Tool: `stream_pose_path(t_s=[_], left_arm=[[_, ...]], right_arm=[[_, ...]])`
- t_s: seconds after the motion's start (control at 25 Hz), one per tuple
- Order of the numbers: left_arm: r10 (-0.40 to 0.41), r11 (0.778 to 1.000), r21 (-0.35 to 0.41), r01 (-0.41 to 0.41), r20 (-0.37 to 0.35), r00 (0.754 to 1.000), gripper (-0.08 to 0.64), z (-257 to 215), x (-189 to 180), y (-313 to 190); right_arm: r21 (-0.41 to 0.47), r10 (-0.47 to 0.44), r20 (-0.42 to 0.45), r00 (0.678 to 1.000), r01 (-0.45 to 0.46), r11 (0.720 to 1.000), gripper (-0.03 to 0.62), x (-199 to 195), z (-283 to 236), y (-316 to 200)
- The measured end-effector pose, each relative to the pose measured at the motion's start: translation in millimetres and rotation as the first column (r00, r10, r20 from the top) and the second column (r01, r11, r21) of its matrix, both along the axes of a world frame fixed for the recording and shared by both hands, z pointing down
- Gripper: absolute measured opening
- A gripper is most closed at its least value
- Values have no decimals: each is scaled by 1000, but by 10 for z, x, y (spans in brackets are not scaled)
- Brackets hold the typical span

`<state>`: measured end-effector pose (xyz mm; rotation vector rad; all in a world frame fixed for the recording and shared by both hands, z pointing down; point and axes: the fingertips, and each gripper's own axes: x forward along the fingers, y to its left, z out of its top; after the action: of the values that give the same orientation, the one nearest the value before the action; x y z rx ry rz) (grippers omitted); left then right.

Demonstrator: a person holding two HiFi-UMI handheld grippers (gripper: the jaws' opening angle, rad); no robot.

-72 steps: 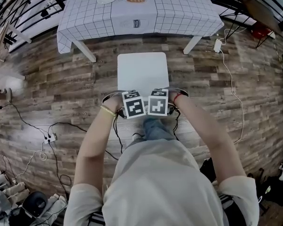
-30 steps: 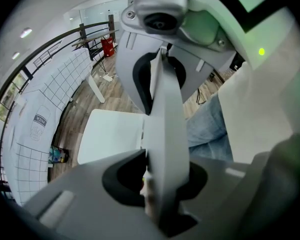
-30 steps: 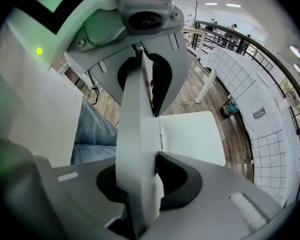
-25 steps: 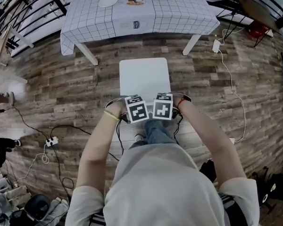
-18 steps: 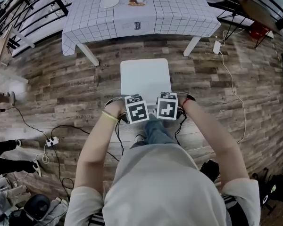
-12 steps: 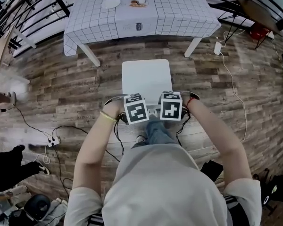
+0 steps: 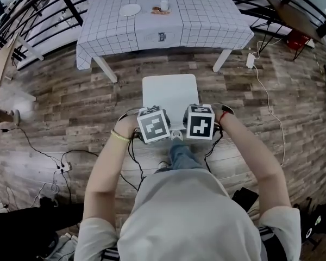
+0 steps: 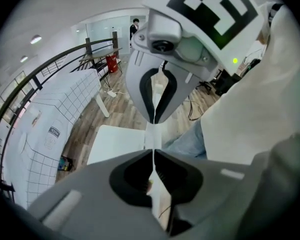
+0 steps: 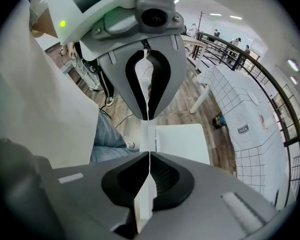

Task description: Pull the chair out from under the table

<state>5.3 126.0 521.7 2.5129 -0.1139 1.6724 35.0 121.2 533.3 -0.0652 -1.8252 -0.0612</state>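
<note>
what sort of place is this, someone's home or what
Probably a staged dining spot in an open hall, not a home: a cloth-covered table, a white chair, and a power strip lying on the plank floor.

A chair (image 7: 169, 94) stands on the floor (image 7: 70, 102) just before the table (image 7: 206, 15); a plate (image 7: 131, 9) and a cup (image 7: 164, 5) sit on the table.

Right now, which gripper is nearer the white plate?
Left. The left gripper is below and slightly right of the plate; the right gripper is farther right. Both are closing, empty.
</note>
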Motion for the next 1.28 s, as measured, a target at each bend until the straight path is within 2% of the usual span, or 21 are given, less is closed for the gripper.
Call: stream_pose_path(t_s=[0.24,0.4,0.48,0.56,0.68,0.8,0.92,1.08,1.2,1.28], left_arm=[[-40,999,33,41,-40,998,11,-156,-19,-158],[-111,991,67,119,-114,987,11,-235,-7,-299],[-165,977,103,189,-207,964,11,-322,30,-415],[-235,952,117,283,-313,920,11,-419,36,-545],[-330,903,121,413,-422,844,11,-508,-28,-715],[-398,845,138,517,-483,780,11,-552,-106,-860],[-459,763,166,625,-541,705,11,-612,-200,-1004],[-513,655,166,737,-618,595,11,-702,-318,-1124],[-533,590,163,791,-657,533,11,-756,-383,-1170],[-538,564,152,812,-678,501,11,-800,-393,-1168]], right_arm=[[38,44,15,999,-45,998,0,-63,-72,-151],[84,123,88,988,-131,988,0,-159,-122,-291],[109,172,138,975,-188,976,0,-207,-153,-384],[127,221,186,957,-247,961,0,-245,-190,-485],[132,313,274,910,-357,925,0,-281,-236,-627],[146,396,372,839,-475,868,-1,-286,-342,-794],[153,458,453,765,-573,805,-2,-266,-436,-921],[170,490,538,686,-658,734,-2,-266,-537,-1010],[142,529,613,587,-740,657,-2,-233,-648,-1078],[97,553,656,513,-784,613,-2,-204,-736,-1092]])
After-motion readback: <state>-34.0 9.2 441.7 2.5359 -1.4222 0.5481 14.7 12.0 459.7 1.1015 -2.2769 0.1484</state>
